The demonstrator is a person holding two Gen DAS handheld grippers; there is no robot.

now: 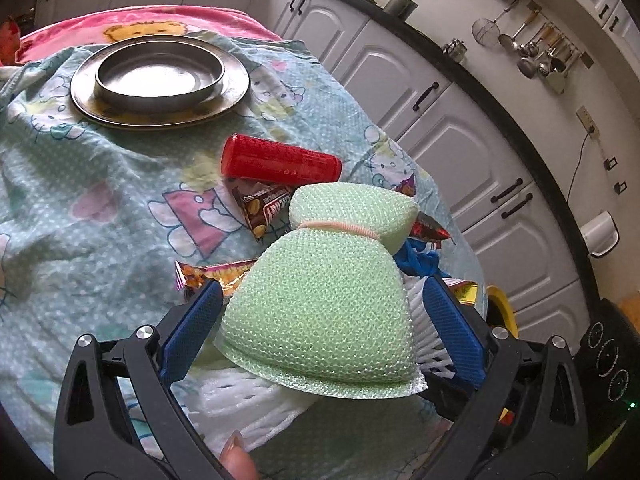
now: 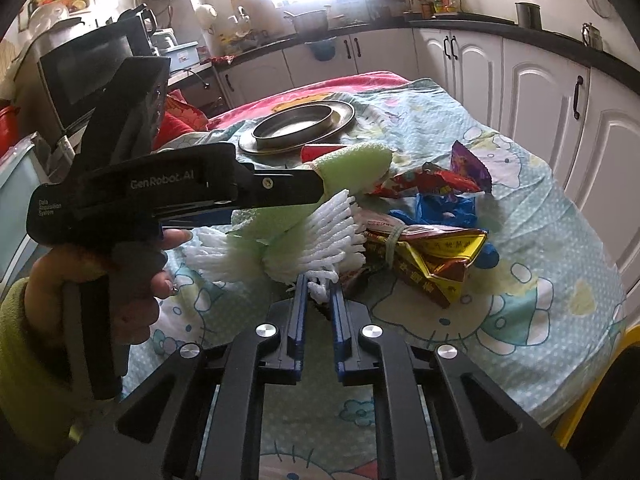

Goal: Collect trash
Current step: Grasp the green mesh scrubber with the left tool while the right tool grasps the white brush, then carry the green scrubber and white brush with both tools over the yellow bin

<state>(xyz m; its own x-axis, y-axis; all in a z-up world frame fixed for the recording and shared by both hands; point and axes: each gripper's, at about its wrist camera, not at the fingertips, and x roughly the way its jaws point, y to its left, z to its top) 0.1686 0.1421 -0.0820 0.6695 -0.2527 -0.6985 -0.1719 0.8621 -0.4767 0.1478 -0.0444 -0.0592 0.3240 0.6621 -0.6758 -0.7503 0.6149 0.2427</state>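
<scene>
A green foam bundle [image 1: 328,312] tied with a rubber band sits between my left gripper's [image 1: 322,286] blue pads, together with white foam netting [image 1: 420,320]; the pads press on both sides. In the right wrist view the same netting [image 2: 320,236] hangs under the green foam [image 2: 356,164]. My right gripper [image 2: 320,284] is shut on a strand of that netting at its lower edge. Beyond lie a red can [image 1: 280,162], a brown chocolate wrapper [image 1: 260,204], an orange wrapper [image 1: 212,274], a gold and red packet [image 2: 432,256] and a blue plastic bag [image 2: 444,208].
A steel plate [image 1: 236,96] carrying a steel bowl [image 1: 160,76] stands at the far side of the cloth-covered table [image 1: 80,220]. White cabinets [image 1: 460,148] run along the right. A hand [image 2: 132,280] in a yellow-green sleeve holds the left gripper. Red and purple wrappers [image 2: 472,164] lie by the bag.
</scene>
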